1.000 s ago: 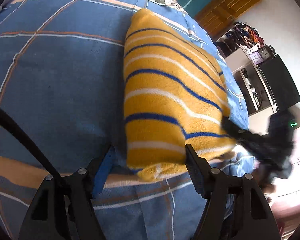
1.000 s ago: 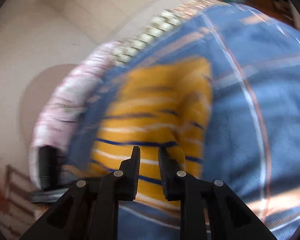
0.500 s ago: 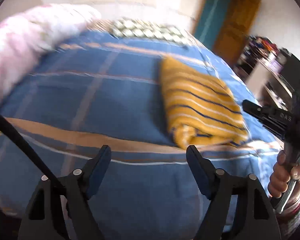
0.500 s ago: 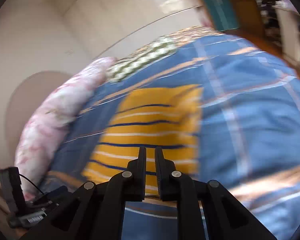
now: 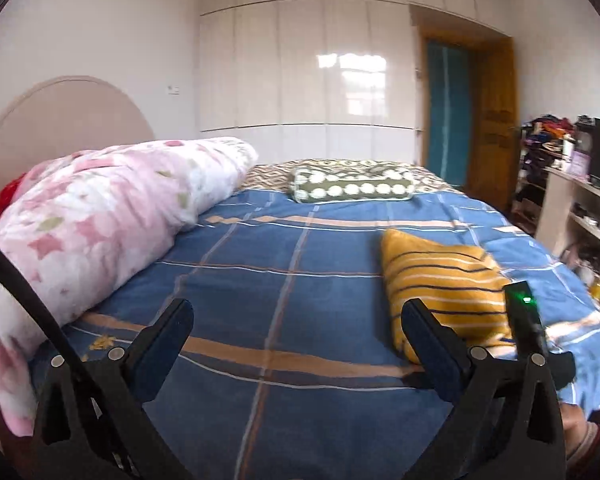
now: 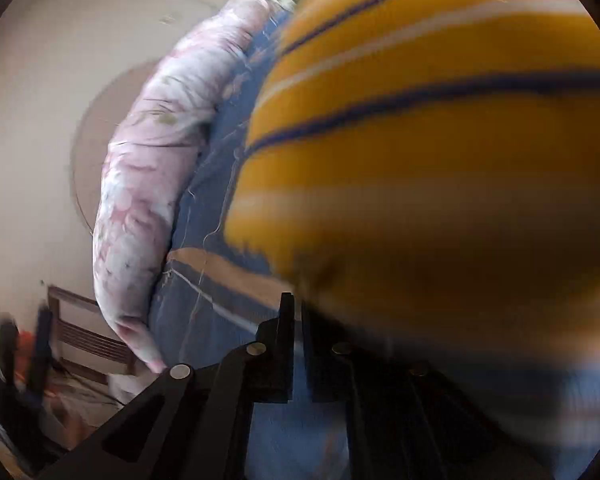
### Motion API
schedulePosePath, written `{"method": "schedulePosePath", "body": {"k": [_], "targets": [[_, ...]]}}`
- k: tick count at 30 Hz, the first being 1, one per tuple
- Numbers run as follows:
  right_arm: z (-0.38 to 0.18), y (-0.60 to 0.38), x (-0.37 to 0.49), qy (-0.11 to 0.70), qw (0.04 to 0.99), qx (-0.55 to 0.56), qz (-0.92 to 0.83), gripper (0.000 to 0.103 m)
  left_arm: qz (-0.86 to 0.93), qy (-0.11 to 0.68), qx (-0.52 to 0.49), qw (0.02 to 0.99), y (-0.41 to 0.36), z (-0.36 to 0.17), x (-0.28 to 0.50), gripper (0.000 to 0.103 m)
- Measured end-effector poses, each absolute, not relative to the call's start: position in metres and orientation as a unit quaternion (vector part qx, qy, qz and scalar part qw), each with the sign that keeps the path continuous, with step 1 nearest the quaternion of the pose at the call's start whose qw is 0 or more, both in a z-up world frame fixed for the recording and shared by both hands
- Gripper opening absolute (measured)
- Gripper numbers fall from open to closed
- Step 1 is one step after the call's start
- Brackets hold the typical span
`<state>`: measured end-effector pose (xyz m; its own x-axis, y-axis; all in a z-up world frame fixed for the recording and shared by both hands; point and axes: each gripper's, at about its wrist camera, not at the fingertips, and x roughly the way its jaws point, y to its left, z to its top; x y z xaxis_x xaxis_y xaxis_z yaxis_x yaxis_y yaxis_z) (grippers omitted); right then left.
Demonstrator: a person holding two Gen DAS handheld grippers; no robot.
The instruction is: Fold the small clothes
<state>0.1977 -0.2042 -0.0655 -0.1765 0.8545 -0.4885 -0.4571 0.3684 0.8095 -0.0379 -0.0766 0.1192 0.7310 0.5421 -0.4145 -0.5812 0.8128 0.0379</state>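
The folded yellow striped garment (image 5: 444, 284) lies on the blue checked bed (image 5: 260, 280), at about four o'clock in the left wrist view. The left tool (image 5: 296, 340) hangs over the bed with its fingers spread wide, holding nothing. A pink flowered quilt (image 5: 100, 216) sits at nine o'clock, a green dotted pillow (image 5: 352, 188) at twelve. The right tool (image 6: 298, 344) is nearly closed, fingers a narrow slit apart, with the blurred garment (image 6: 440, 120) close above it
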Motion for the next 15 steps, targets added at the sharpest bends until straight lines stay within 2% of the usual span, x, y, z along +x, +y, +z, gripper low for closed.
{"method": "schedulePosePath", "body": {"k": [6,15], "targets": [[-0.03,-0.28,0.185,0.489,0.705,0.163,0.487,0.029,0.287,0.249,-0.07,0.922,-0.094,0.1,-0.021,0.103],[-0.018,-0.351,0.189,0.446,0.791,0.159,0.387,0.037,0.266,0.323,-0.035,0.908,-0.119,0.077,0.005,0.103]]}}
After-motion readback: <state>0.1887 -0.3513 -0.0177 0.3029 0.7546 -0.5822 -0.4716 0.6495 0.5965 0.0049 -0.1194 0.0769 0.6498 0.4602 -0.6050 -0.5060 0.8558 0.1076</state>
